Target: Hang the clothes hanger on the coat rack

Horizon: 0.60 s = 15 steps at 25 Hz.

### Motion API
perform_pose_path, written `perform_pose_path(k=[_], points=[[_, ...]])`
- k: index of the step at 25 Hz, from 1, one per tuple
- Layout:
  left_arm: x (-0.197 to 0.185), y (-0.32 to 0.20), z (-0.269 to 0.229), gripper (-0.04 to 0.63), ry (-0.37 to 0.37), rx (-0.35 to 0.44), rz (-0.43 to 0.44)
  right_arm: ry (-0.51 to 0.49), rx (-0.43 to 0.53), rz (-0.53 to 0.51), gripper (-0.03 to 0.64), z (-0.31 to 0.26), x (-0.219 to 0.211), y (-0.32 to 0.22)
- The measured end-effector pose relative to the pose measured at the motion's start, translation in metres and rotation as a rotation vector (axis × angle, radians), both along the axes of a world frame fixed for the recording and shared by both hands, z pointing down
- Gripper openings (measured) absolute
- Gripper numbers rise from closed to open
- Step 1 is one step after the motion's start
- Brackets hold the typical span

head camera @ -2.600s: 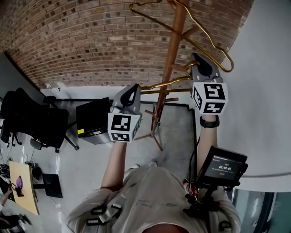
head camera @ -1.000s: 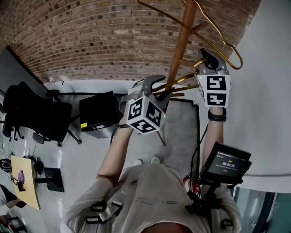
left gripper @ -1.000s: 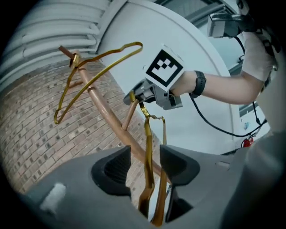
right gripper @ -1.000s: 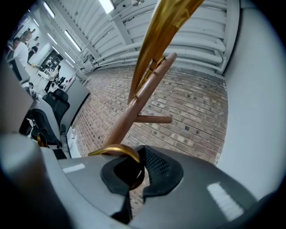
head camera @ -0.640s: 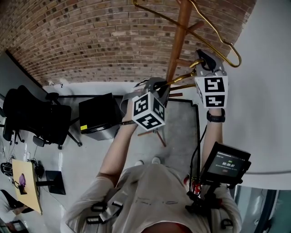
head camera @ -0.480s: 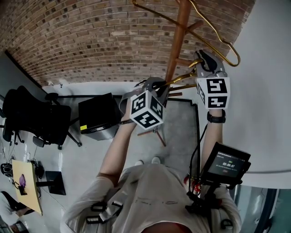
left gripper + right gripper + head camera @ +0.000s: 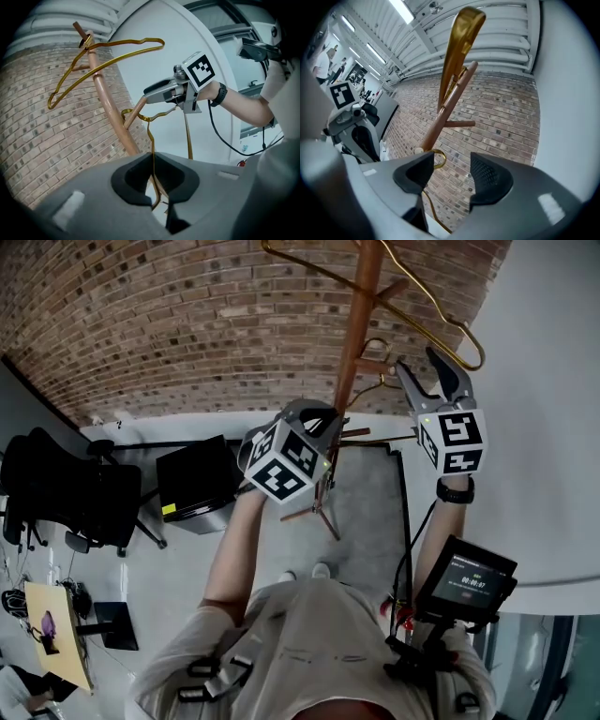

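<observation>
A wooden coat rack (image 7: 357, 326) stands before the brick wall, with one gold hanger (image 7: 441, 310) resting on its top. A second gold clothes hanger (image 7: 151, 140) has its hook (image 7: 436, 159) over a lower peg (image 7: 135, 114). My left gripper (image 7: 323, 420) is closing its jaws on this hanger's wire (image 7: 153, 176), which runs between the pads. My right gripper (image 7: 419, 367), seen from the side in the left gripper view (image 7: 149, 90), is opening. The hook sits just beyond its tips (image 7: 452, 176), and no pad touches it.
A black office chair (image 7: 66, 493) and a black cabinet (image 7: 192, 486) stand on the floor to the left. The rack's feet (image 7: 319, 512) spread below my hands. A white wall (image 7: 548, 390) closes the right side. A screen (image 7: 464, 582) hangs at the person's chest.
The left gripper has reached the hanger and closed on its wire. The right gripper has let go of the hanger, opened and drawn back to the right. The hook now rests on the peg.
</observation>
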<state>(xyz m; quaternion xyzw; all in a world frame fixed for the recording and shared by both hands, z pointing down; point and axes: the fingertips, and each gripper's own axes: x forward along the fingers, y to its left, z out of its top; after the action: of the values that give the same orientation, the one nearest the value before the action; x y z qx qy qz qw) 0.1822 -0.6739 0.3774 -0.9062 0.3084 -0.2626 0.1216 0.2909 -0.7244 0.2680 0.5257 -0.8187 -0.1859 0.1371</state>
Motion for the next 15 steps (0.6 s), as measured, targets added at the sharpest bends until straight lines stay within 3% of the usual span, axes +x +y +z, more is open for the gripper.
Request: perform_pose_path(k=[3, 8, 15], points=[[-0.003, -0.007, 0.007, 0.025, -0.059, 0.026, -0.001, -0.031, -0.018, -0.031, 0.261, 0.009, 0.005, 0.01], [-0.023, -0.006, 0.032, 0.035, -0.143, 0.097, -0.06, -0.091, -0.065, -0.015, 0.262, 0.039, 0.008, 0.032], [-0.037, -0.012, 0.057, 0.071, 0.013, 0.152, -0.155, -0.23, -0.14, 0.011, 0.261, 0.088, 0.007, 0.051]])
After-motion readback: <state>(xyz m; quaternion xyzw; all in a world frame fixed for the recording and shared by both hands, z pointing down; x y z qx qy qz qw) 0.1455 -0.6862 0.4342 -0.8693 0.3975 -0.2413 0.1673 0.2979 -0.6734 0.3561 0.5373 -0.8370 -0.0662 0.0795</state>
